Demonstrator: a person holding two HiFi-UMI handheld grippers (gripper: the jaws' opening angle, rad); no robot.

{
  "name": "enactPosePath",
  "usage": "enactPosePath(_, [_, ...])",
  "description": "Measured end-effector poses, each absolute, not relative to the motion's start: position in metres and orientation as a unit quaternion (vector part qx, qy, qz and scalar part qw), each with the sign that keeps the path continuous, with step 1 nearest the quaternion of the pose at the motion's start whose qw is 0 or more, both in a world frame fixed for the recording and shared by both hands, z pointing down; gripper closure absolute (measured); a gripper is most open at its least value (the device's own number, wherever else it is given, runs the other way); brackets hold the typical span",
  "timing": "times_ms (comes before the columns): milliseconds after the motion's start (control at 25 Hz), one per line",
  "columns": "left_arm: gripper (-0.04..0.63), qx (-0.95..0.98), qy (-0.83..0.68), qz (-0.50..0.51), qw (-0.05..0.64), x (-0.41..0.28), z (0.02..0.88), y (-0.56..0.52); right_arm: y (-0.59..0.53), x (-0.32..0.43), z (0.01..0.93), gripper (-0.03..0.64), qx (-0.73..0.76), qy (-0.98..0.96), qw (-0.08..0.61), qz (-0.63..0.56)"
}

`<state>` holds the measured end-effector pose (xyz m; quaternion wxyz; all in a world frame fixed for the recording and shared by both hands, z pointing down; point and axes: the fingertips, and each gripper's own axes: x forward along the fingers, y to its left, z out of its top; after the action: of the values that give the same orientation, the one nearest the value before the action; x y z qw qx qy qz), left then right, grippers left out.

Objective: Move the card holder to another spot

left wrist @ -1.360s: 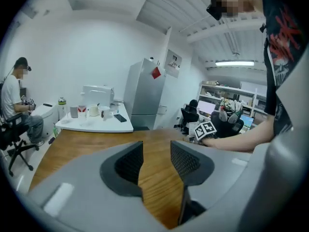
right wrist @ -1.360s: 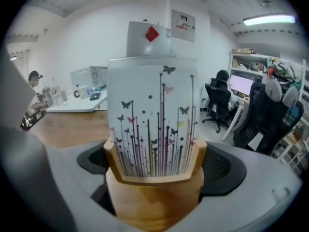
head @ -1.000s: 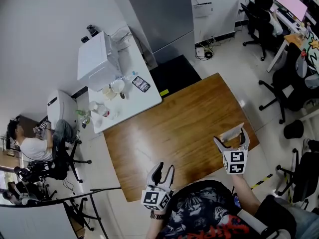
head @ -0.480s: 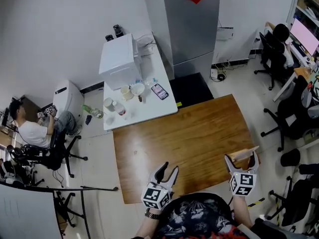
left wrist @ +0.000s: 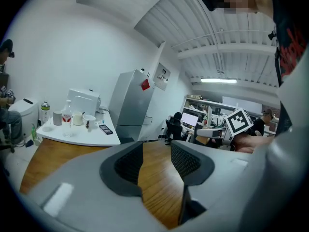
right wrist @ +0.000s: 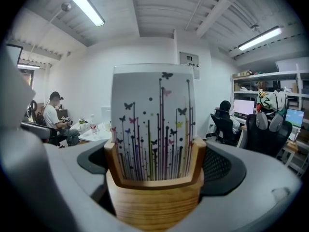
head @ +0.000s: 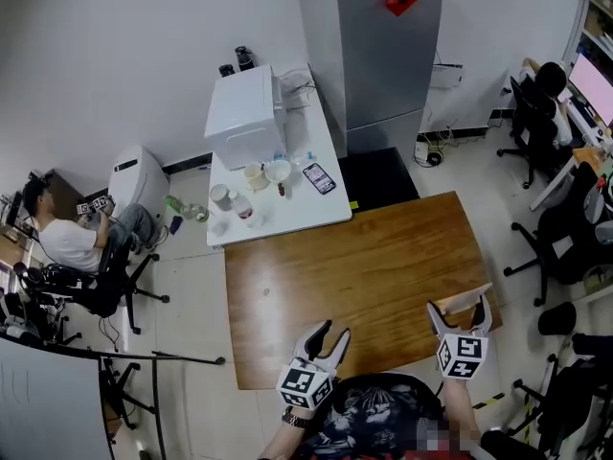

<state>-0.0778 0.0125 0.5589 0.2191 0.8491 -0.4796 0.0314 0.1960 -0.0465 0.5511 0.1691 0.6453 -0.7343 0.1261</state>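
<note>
The card holder (right wrist: 154, 197) is a light wooden block with a slot that holds a white card printed with butterflies (right wrist: 154, 115). My right gripper (right wrist: 154, 175) is shut on its two sides and keeps it upright. In the head view the right gripper (head: 460, 310) holds the card holder (head: 465, 297) at the near right corner of the brown wooden table (head: 354, 266); I cannot tell whether it touches the top. My left gripper (head: 330, 334) is open over the table's near edge, with nothing between its fingers (left wrist: 186, 161).
A white side table (head: 287, 209) beyond the wooden one carries a white box (head: 244, 113), cups, a bottle and a phone (head: 319, 178). A grey cabinet (head: 383, 46) stands behind. A person sits at the left (head: 67, 242); office chairs (head: 560, 247) stand at the right.
The right gripper has drawn back with the card holder toward the table's near right corner. The left gripper has stayed open at the near edge. The head view has shifted.
</note>
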Motion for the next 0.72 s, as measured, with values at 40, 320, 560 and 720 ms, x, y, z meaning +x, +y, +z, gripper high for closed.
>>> enactPosePath(40, [0.416,0.850,-0.477,0.032,0.219,-0.076,0.560,0.013,-0.047,0.195,0.552,0.064,0.643,-0.736,0.170,0.126])
enactPosePath(320, [0.417,0.858,-0.463,0.030,0.221,-0.062,0.559,0.022,-0.053,0.168,0.562,0.064,0.607,-0.765,0.175,0.126])
enactPosePath(560, [0.417,0.820,-0.518,0.024,0.243,-0.091,0.570,0.049,-0.059,0.061,0.656,0.065,0.479,-0.839,0.201,0.164])
enactPosePath(720, [0.417,0.776,-0.569,0.030,0.269,-0.136,0.588,0.087,-0.058,-0.059,0.735,0.066,0.378,-0.877,0.242,0.170])
